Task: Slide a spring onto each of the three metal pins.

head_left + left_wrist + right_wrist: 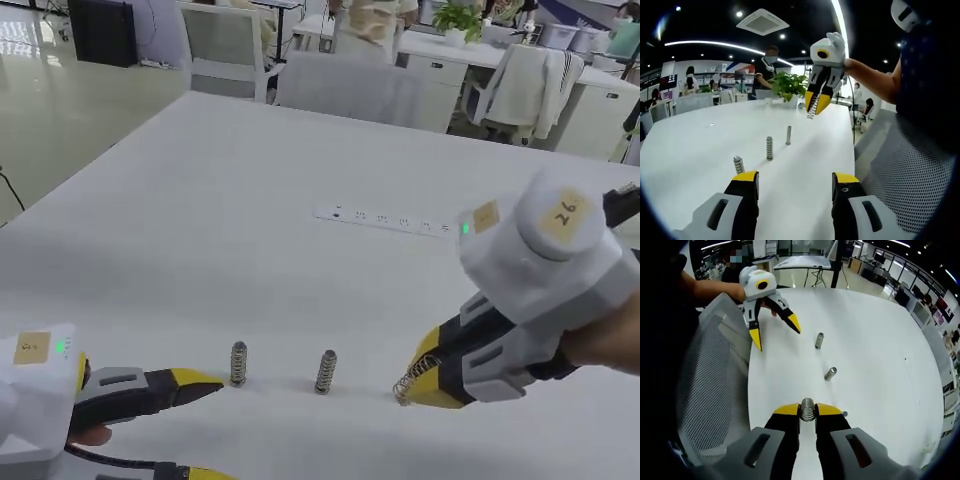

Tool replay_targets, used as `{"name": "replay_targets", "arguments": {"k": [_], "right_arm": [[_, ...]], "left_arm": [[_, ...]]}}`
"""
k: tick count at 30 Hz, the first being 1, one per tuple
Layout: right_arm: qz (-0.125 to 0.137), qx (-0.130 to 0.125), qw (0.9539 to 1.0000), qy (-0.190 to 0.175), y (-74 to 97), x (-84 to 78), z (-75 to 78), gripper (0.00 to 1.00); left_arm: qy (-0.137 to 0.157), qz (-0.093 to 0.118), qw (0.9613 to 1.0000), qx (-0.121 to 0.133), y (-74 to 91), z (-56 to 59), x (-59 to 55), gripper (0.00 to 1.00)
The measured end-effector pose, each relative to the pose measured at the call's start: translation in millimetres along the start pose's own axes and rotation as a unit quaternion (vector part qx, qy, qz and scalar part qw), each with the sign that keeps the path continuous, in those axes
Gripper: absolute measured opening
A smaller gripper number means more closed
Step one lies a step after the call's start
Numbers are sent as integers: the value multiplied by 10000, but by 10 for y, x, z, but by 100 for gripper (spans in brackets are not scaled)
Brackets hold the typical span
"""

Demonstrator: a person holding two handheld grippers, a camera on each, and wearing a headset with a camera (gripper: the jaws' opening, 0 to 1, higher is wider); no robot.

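Where right fingers (786, 410) meet, spring (808, 410) clamped between

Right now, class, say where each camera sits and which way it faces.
Head view: headset, down at table; left tool, right tool, hand.
Left gripper view: on left tool, past its open jaws toward right tool, arm.
Right gripper view: on right tool, over its held spring toward left tool.
Gripper views share: two sprung pins.

Three pins (788, 135), three springs (769, 148) (two of them seated).
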State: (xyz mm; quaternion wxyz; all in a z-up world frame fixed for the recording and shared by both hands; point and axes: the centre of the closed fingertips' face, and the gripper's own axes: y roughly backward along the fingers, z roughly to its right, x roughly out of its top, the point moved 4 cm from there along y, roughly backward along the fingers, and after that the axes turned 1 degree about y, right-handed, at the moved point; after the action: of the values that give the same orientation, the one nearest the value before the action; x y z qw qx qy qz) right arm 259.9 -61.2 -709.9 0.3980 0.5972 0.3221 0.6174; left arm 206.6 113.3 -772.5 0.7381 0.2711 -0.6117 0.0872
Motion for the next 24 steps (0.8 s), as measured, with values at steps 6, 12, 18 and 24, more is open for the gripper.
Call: {"name": "replay_targets", "arguments": {"k": [6, 12, 18, 24], "right_arm": [[-122, -153, 9998, -107, 66, -90, 127, 9], [-243, -311, 9991, -167, 114, -146, 266, 9], [-356, -411, 9984, -160, 121, -172, 395, 9], [-417, -402, 9982, -172, 92, -165, 486, 9]], "left_arm": [[-8, 5, 10000, -7, 0, 1, -10, 56], [-91, -39, 10000, -10, 4, -4, -16, 60], [-149, -58, 9999, 24, 15, -34, -10, 62], [-200, -91, 9997, 52, 25, -45, -19, 64]]}}
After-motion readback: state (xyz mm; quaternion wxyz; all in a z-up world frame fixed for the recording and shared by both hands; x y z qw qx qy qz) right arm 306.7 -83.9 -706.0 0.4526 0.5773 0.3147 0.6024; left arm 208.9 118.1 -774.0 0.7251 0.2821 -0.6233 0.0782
